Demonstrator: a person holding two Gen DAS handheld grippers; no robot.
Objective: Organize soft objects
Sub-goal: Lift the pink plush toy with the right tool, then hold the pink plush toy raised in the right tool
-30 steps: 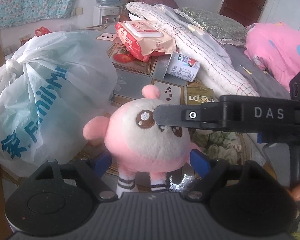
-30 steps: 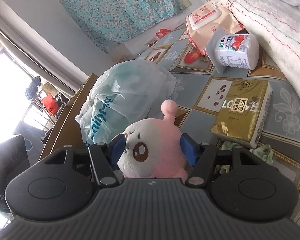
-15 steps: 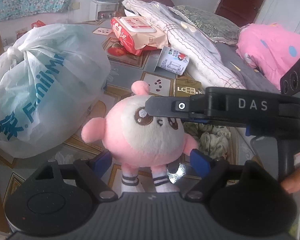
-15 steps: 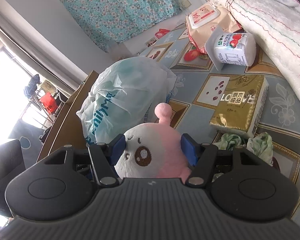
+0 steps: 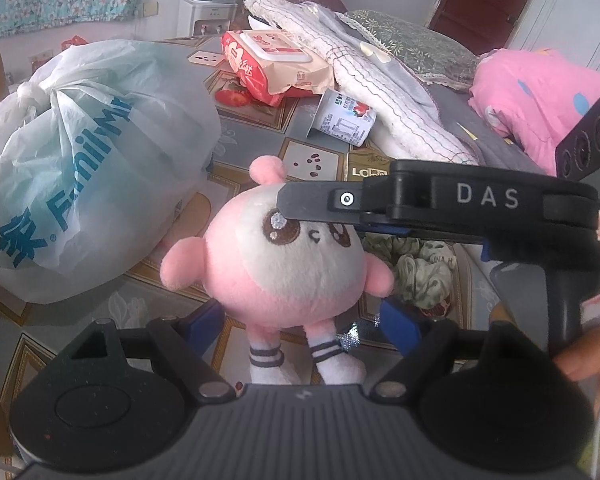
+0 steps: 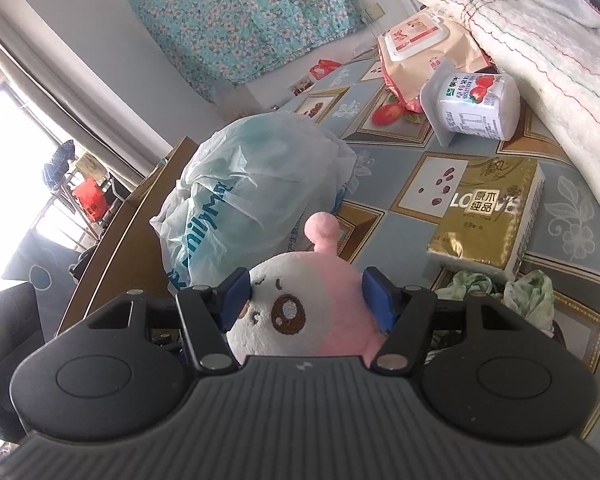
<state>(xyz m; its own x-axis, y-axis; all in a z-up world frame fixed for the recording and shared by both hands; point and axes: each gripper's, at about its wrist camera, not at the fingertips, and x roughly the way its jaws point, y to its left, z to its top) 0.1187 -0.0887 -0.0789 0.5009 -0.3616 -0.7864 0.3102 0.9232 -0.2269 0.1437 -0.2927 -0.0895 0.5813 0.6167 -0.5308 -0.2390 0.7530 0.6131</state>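
A round pink-and-white plush toy point(image 6: 300, 312) sits between the blue pads of my right gripper point(image 6: 308, 302), which is shut on the sides of its head. In the left wrist view the same plush toy point(image 5: 296, 264) faces the camera, and one black finger point(image 5: 320, 204) of the right gripper crosses its forehead from the right. My left gripper point(image 5: 302, 326) is open. Its blue pads stand on either side of the toy's striped legs point(image 5: 266, 360) without pressing on them. A crumpled green cloth point(image 5: 416, 268) lies on the table behind the toy.
A tied white plastic bag point(image 5: 80, 184) fills the left of the patterned table point(image 6: 572, 216). Further back lie a wet-wipes pack point(image 5: 272, 60), a tipped yoghurt cup point(image 6: 476, 108), a gold tissue pack point(image 6: 488, 216) and a white quilted blanket point(image 5: 384, 92). A person's hand point(image 5: 588, 360) holds the right gripper's handle.
Both views have drifted slightly. The plush toy stays in the right gripper's grip, and the left gripper stays open around its legs.
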